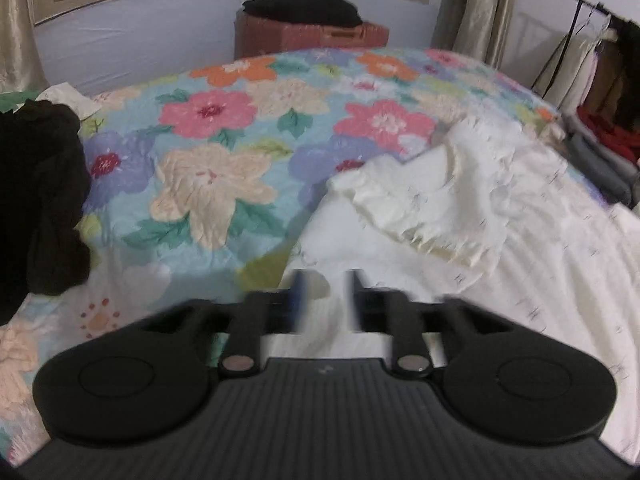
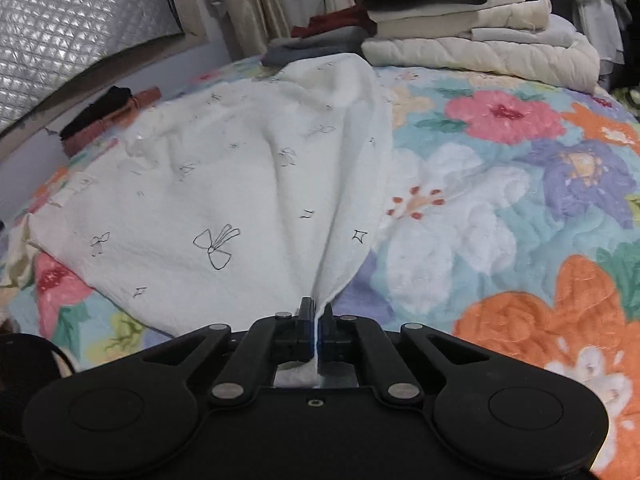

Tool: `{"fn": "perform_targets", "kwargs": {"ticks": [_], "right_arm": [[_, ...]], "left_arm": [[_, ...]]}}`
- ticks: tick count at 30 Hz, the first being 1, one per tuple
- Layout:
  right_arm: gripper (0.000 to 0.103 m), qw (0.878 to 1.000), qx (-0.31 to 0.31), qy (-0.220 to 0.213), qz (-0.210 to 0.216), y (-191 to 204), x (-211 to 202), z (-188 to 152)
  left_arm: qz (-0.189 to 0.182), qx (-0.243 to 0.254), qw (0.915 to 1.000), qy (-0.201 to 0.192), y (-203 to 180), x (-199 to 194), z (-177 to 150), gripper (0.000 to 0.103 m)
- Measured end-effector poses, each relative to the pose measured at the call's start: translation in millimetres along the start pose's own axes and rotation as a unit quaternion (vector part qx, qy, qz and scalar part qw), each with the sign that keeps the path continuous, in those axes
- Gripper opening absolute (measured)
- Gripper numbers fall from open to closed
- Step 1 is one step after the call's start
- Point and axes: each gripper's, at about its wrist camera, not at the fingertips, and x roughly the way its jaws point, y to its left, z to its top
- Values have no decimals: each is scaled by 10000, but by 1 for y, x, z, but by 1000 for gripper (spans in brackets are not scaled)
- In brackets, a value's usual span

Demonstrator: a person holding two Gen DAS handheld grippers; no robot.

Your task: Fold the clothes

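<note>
A white garment (image 2: 224,184) printed with small black bows lies spread on the floral bedspread (image 2: 500,200). My right gripper (image 2: 317,312) is shut on its near edge, and the cloth rises in a ridge from the jaws. In the left wrist view the same white garment (image 1: 480,232) lies rumpled to the right. My left gripper (image 1: 325,292) is open and blurred, with its fingers over the garment's near left edge. Nothing is between its fingers.
A black garment (image 1: 36,200) is heaped at the left of the bed. A stack of folded clothes (image 2: 472,24) sits at the bed's far edge. A brown box with dark cloth (image 1: 304,24) stands by the wall. A clothes rack (image 1: 600,60) is at the right.
</note>
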Motion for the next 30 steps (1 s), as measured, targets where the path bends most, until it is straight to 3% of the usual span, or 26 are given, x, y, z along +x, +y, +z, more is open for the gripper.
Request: {"fn": "perform_targets", "kwargs": {"ticks": [11,15,18,20,25,29,30], "right_arm": [[2,9987,-57,434,-273,4,5,2],[8,9969,21,769,-190,-5,3,-4],[28,9970,145,747,-112,-15,-14,4],[29,9981,207,567,-97,-21,-27,15],[41,9997,78,188,147,-15,-45,83],[46,9978,-486,282,347,16,-31,166],[51,9965,-653,334,407,26,-26,186]], "left_arm": [[-692,409,9967,104,-14,3,5,55],[-1065,577,9925,142,-26,-4,7,56],[-1181,848,9894,45,-42,-11,15,59],[-1382,957,9858,12,-54,-15,23,63],[-1809,1397,9735,-36,-97,-11,45,71],[-2296,1792,9566,62,-145,4,65,74],[-2399,1919,9516,83,-158,8,68,75]]}}
